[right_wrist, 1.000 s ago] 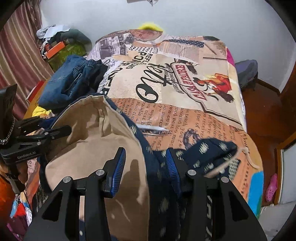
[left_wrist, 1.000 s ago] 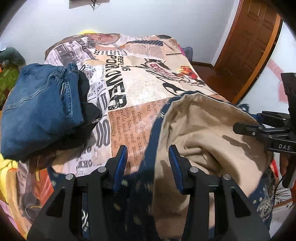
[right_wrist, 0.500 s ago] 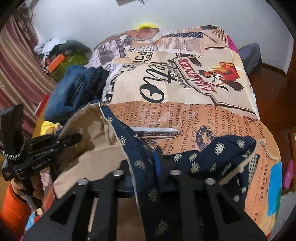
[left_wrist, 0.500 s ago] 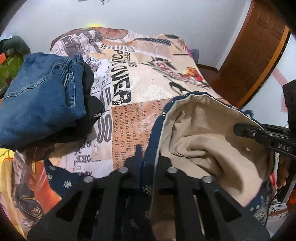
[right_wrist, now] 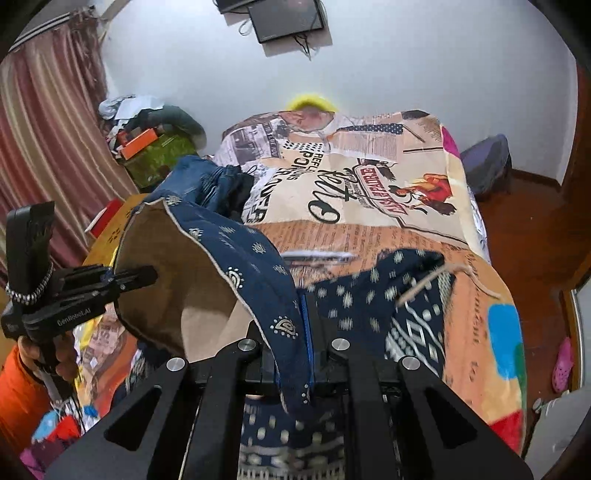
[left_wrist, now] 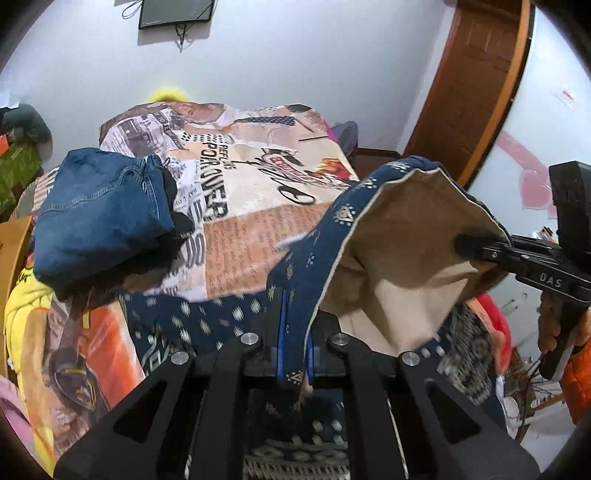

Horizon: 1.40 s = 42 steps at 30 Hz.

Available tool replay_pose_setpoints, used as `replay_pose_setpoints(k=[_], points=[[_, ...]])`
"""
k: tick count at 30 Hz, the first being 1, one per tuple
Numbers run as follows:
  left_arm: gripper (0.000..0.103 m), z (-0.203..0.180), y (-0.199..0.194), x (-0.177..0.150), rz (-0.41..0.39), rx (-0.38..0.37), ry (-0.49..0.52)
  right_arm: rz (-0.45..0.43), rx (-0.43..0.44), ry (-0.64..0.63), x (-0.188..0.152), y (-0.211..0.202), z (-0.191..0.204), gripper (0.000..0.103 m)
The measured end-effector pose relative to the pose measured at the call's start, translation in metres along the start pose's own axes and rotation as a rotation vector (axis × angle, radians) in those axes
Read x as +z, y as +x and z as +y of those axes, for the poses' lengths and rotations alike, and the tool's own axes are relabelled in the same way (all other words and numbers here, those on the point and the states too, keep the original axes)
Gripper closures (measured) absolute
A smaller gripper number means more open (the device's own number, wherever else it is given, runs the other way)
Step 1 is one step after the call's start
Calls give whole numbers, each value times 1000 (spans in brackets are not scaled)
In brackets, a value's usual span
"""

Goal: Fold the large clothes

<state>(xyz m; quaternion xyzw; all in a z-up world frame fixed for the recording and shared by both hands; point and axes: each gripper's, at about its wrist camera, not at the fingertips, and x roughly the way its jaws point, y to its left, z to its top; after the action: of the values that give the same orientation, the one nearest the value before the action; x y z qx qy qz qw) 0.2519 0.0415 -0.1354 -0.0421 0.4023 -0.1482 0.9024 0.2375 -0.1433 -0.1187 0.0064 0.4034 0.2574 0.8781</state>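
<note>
Both my jaws, wide apart a sec ago, are now clamped: left gripper (left_wrist: pixel 294 345) & right gripper (right_wrist: pixel 306 339) each pinch the hem of the navy printed garment (left_wrist: pixel 328 236), tan-lined, soft cotton, now raised off the collage-print bedspread (left_wrist: pixel 236 206). Folded jeans (left_wrist: pixel 103 210) unmoved.

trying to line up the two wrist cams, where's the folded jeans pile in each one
Left wrist: the folded jeans lie left of centre on the bedspread, big and close.
Right wrist: the folded jeans sit left of centre, partly hidden behind the lifted navy garment.
Shared landmark: the wall screen above the bed.
</note>
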Motion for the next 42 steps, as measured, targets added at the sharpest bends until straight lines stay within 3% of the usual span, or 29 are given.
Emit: replay_pose_setpoints(k=[9, 11, 13, 18, 24, 27, 30, 37, 42], points=[[95, -23, -27, -51, 70, -26, 34, 60, -29, -22, -53, -9, 5, 92], [88, -28, -26, -63, 108, -7, 65, 84, -37, -18, -60, -9, 6, 91], [60, -31, -29, -71, 124, 19, 75, 97, -33, -10, -65, -13, 6, 88], [57, -38, -49, -80, 83, 20, 68, 106, 9, -40, -69, -29, 15, 63], [53, -51, -87, -57, -45, 12, 90, 55, 3, -131, -60, -50, 35, 61], [46, -52, -98, -40, -97, -4, 87, 14, 5, -156, -48, -55, 40, 58], [43, -47, -99, -24, -139, 43, 90, -27, -7, -150, -35, -53, 38, 52], [43, -9, -53, 11, -121, 157, 35, -9, -14, -88, -6, -20, 21, 52], [43, 22, -5, 24, -32, 159, -43, 61, 16, 38, 6, 15, -4, 52]])
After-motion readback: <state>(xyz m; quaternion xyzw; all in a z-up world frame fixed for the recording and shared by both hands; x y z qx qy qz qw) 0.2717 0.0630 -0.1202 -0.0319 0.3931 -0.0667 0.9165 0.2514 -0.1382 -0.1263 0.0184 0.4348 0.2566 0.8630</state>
